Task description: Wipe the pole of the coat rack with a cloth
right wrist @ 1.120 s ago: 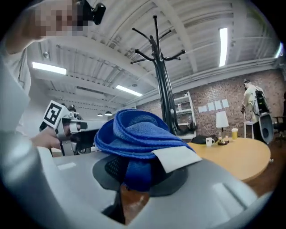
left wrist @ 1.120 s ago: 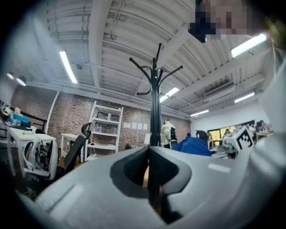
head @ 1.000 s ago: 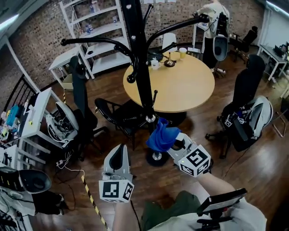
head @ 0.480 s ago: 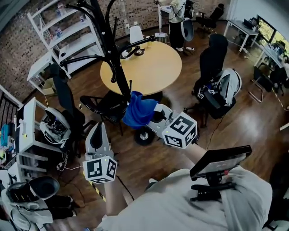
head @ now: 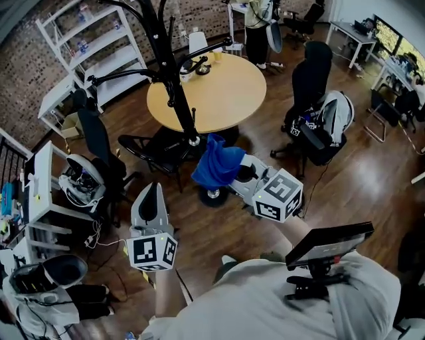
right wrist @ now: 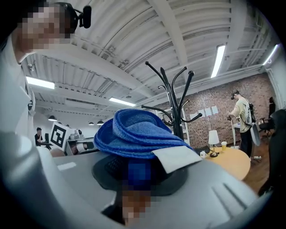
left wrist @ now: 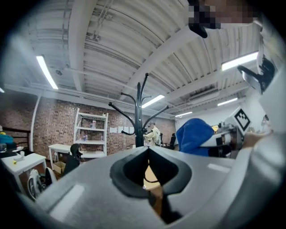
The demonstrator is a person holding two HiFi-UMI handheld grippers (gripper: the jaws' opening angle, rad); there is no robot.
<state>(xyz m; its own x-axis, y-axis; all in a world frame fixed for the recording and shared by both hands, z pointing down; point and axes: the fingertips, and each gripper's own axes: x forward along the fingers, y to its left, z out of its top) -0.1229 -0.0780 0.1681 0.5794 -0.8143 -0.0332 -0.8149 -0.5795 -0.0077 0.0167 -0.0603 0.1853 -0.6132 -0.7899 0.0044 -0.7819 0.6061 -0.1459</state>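
The black coat rack's pole (head: 182, 109) rises from a wheeled base (head: 212, 196) beside the round table. A blue cloth (head: 216, 163) sits just right of the pole's lower end; I cannot tell whether it touches. My right gripper (head: 234, 174) is shut on the cloth, which bunches over its jaws as a blue cloth (right wrist: 134, 134) with a white tag (right wrist: 176, 157). The rack (right wrist: 178, 112) stands behind it. My left gripper (head: 149, 191) hangs lower left of the base, shut with nothing in it. From that left gripper (left wrist: 147, 151), the rack (left wrist: 138, 116) and cloth (left wrist: 192, 134) show ahead.
A round wooden table (head: 219, 99) with cups stands behind the rack. A black chair (head: 156, 156) is left of the pole, and another chair with a backpack (head: 329, 126) is to the right. White shelves (head: 99, 46) line the brick wall. A person (head: 255, 20) stands far back.
The head view has swung and pulled back. My right gripper keeps the blue cloth by the lower pole. The left gripper stays low and shut.
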